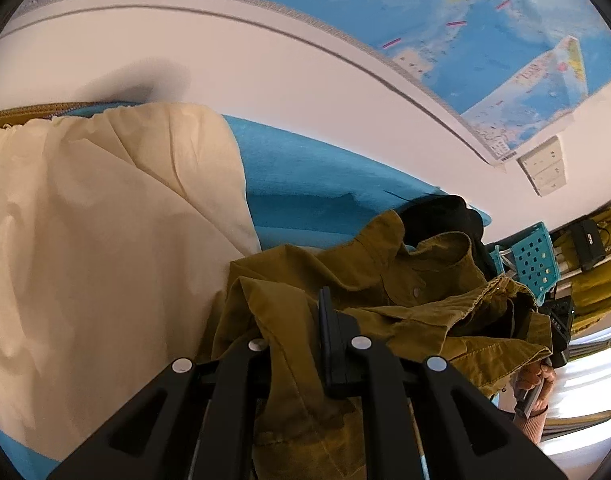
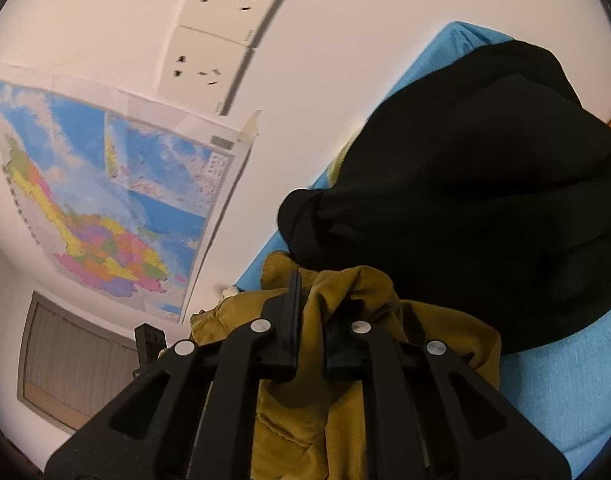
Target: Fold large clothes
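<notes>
An olive-green button shirt [image 1: 385,296] lies bunched on the blue-covered surface [image 1: 305,176]. My left gripper [image 1: 301,344] is shut on a fold of the shirt, which runs between its fingers. In the right wrist view my right gripper [image 2: 311,332] is shut on another bunch of the same olive shirt [image 2: 369,344]. The right gripper [image 1: 557,332] also shows at the shirt's far edge in the left wrist view. A cream garment [image 1: 105,240] lies spread at the left.
A black garment [image 2: 465,184] lies piled on the blue cover [image 2: 565,380] right behind the shirt. A map poster [image 2: 105,200] and wall sockets [image 2: 225,28] are on the white wall. A turquoise perforated basket [image 1: 533,260] stands at the right.
</notes>
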`<state>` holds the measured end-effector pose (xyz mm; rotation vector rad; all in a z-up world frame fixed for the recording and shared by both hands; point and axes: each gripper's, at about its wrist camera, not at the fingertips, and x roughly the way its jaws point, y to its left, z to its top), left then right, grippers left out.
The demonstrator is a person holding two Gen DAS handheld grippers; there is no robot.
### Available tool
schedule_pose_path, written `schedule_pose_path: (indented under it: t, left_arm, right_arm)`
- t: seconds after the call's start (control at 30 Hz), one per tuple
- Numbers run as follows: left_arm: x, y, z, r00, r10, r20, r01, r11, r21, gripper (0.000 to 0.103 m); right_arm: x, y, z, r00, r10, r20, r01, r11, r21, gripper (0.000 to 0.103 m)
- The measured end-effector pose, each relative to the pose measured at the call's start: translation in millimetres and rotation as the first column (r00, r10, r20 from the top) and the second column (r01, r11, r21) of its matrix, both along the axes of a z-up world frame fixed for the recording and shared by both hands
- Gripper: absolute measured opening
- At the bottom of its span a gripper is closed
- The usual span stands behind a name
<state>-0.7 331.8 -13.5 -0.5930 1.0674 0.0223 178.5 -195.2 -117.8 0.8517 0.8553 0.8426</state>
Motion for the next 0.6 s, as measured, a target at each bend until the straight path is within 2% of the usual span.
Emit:
schedule_pose_path:
  t: [0.1, 0.17, 0.2, 0.23, 0.27, 0.3, 0.4, 0.47, 0.53, 0.6]
  left_arm:
    - [4.9, 2.3, -4.1, 1.000, 0.007, -0.012, -0.007, 1.000, -0.004, 0.010]
    - [6.6, 4.1, -6.6, 1.000, 0.014, -0.017, -0.014, 1.000, -0.009, 0.011]
    - [7.8, 5.1, -8.5, 1.000, 0.017, -0.019, -0.017, 1.000, -0.015, 0.011]
    - [8.5, 6.1, -10.2, 1.000, 0.020, -0.021, -0.021, 1.000, -0.021, 0.012]
    - [9.2, 6.9, -11.8, 1.000, 0.023, -0.020, -0.023, 0.999, -0.027, 0.012]
    - [9.6, 7.5, -13.1, 1.000, 0.024, -0.018, -0.024, 0.999, -0.030, 0.013]
    - [10.8, 8.0, -15.6, 0.999, 0.033, -0.017, -0.033, 0.999, -0.034, 0.013]
    - [10.9, 8.1, -16.8, 0.999, 0.032, -0.017, -0.033, 0.999, -0.029, 0.013]
    - [9.7, 8.6, -16.5, 0.999, 0.032, -0.011, -0.033, 0.999, -0.037, 0.014]
    - [8.4, 9.6, -15.3, 1.000, 0.028, -0.003, -0.028, 0.998, -0.049, 0.018]
  right_arm:
    - [0.2, -0.4, 1.3, 1.000, -0.010, 0.001, 0.010, 1.000, 0.007, 0.012]
    - [-1.9, -4.1, 2.4, 1.000, -0.020, 0.005, 0.020, 0.999, 0.029, 0.019]
    - [-4.1, -6.9, 3.0, 1.000, -0.030, 0.004, 0.030, 0.998, 0.047, 0.030]
    - [-7.0, -10.4, 3.0, 0.999, -0.042, -0.008, 0.042, 0.995, 0.086, 0.047]
    - [-9.3, -12.2, 4.5, 0.999, -0.047, -0.009, 0.048, 0.992, 0.115, 0.053]
    - [-13.7, -14.6, 8.7, 0.998, -0.062, 0.010, 0.060, 0.991, 0.116, 0.054]
    - [-33.7, -10.0, 29.1, 0.990, -0.075, 0.118, 0.073, 0.997, 0.019, 0.054]
    - [-53.0, 4.8, 44.7, 0.972, -0.017, 0.233, 0.036, 0.997, -0.075, 0.054]
    - [-75.0, 35.9, 56.1, 0.933, 0.093, 0.348, -0.002, 0.967, -0.254, 0.054]
    - [-85.7, 66.3, 53.0, 0.906, 0.191, 0.379, -0.024, 0.915, -0.403, 0.060]
